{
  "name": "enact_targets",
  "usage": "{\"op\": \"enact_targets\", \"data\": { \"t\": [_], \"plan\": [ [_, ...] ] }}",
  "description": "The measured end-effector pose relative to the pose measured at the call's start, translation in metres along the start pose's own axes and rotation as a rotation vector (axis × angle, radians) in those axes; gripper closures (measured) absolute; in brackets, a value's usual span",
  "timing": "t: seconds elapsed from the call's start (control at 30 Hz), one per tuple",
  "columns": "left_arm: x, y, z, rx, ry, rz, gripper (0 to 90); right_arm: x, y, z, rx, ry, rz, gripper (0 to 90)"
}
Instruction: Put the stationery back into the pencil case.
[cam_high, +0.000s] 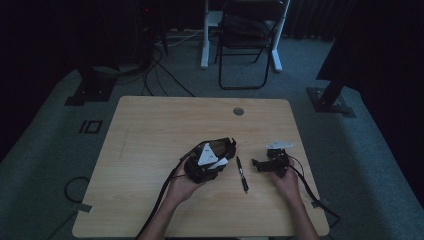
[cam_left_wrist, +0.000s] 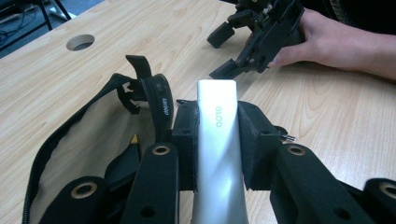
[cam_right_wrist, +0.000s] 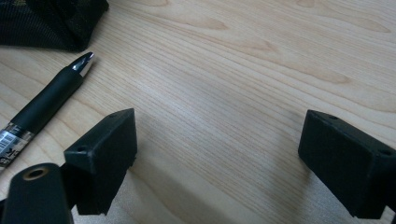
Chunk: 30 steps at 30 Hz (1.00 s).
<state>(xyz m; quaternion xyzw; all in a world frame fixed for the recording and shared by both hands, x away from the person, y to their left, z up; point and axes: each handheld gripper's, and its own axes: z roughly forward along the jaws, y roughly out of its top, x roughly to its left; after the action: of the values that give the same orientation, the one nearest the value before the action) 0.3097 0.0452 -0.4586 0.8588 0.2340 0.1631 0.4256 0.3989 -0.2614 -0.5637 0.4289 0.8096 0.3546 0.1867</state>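
My left gripper (cam_high: 215, 156) (cam_left_wrist: 219, 140) is shut on a flat silver stick (cam_left_wrist: 217, 100) marked "GLOO", its pads pressing on both sides. It hangs over an open dark pouch (cam_high: 225, 146) (cam_left_wrist: 159, 100) with a zip and a strap. A black pen (cam_high: 242, 173) (cam_right_wrist: 46, 105) with a silver tip lies on the wood between the two grippers. My right gripper (cam_high: 263, 157) (cam_right_wrist: 217, 154) rests low on the table, open with only bare wood between its jaws. The left gripper view has it (cam_left_wrist: 254, 42) farther off, held by a hand (cam_left_wrist: 327, 42). A corner of the pouch (cam_right_wrist: 46, 21) lies beyond the pen's tip.
The wooden table (cam_high: 150, 130) has a round cable hole (cam_high: 238, 111) (cam_left_wrist: 80, 42) near its far edge. A black folding chair (cam_high: 247, 40) and white desk legs stand on the carpet beyond. Cables trail off the front edge and across the floor.
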Motion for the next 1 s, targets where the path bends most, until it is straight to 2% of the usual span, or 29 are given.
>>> {"op": "enact_targets", "data": {
  "t": [0.53, 1.0],
  "plan": [
    [0.009, -0.001, -0.003, -0.008, 0.012, -0.017, 71.1, 0.000, 0.000, 0.000, 0.000, 0.000, 0.001, 11.6],
    [0.019, 0.001, -0.008, -0.025, 0.040, -0.034, 71.1, 0.000, 0.000, 0.000, 0.000, 0.000, 0.000, 11.7]
  ]
}}
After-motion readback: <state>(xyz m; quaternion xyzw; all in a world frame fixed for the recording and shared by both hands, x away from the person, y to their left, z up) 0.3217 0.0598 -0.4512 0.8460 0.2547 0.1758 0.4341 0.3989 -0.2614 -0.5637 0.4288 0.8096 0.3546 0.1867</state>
